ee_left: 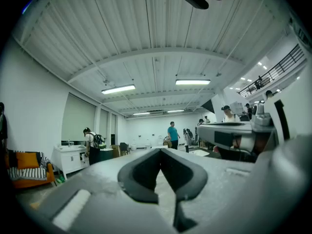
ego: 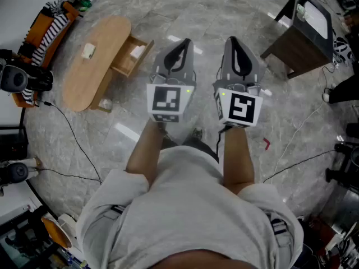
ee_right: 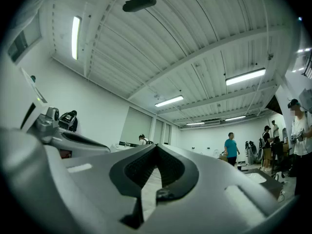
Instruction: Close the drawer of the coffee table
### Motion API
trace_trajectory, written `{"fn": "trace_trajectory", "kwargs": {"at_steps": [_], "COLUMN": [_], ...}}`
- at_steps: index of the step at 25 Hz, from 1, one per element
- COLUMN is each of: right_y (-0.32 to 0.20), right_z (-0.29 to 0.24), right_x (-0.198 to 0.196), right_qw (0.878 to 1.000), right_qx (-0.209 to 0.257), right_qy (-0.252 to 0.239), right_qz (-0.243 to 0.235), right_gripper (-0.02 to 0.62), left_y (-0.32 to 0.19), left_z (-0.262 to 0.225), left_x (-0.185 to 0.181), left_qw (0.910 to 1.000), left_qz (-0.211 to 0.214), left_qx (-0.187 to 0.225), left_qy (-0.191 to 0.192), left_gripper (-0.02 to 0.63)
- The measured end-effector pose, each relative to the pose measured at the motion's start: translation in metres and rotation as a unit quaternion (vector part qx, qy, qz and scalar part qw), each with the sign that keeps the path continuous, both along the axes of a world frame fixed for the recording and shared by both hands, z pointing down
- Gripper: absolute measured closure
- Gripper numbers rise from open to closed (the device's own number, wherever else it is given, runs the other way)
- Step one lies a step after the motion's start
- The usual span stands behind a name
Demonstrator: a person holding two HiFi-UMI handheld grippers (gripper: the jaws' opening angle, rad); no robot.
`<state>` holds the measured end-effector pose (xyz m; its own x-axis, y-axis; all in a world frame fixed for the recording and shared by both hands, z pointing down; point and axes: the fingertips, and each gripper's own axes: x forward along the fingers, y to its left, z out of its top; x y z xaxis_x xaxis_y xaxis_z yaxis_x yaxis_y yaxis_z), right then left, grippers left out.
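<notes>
The oval wooden coffee table stands on the marble floor at the upper left of the head view. Its drawer is pulled out toward the right, with a white item lying inside. A small white object rests on the tabletop. My left gripper and right gripper are held side by side in front of me, to the right of the drawer and well apart from it. Both are shut with nothing between their jaws. The left gripper and the right gripper look out level across the room; the table is in neither gripper view.
A dark side table stands at the upper right. An orange sofa with a striped cushion is at the upper left. Cables run over the floor, and a small red object lies to my right. Several people stand far off.
</notes>
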<state>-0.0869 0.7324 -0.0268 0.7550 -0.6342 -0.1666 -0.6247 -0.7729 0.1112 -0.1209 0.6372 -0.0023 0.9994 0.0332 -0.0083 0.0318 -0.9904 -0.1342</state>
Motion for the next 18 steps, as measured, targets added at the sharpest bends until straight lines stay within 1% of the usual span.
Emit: {"fn": "trace_trajectory", "kwargs": {"at_steps": [3, 6, 11, 18], "right_y": [0.006, 0.012, 0.008, -0.018], "right_z": [-0.002, 0.0, 0.0, 0.011], "right_x": [0.001, 0.006, 0.011, 0.037], "right_qw": [1.0, 1.0, 0.999, 0.999], "right_qx": [0.006, 0.013, 0.029, 0.021], "right_qy": [0.012, 0.013, 0.017, 0.017], "right_qz": [-0.01, -0.013, -0.012, -0.026], "right_gripper": [0.589, 0.589, 0.589, 0.589], "left_y": [0.006, 0.009, -0.006, -0.033], "left_z": [-0.001, -0.001, 0.003, 0.021], "left_x": [-0.002, -0.001, 0.0, 0.025], "left_qw": [0.9999, 0.9998, 0.9994, 0.9989], "left_qz": [-0.01, -0.018, -0.034, -0.046], "left_qx": [0.001, 0.002, -0.001, -0.009], "left_qy": [0.005, 0.008, 0.008, 0.001], "left_gripper": [0.584, 0.584, 0.584, 0.584]}}
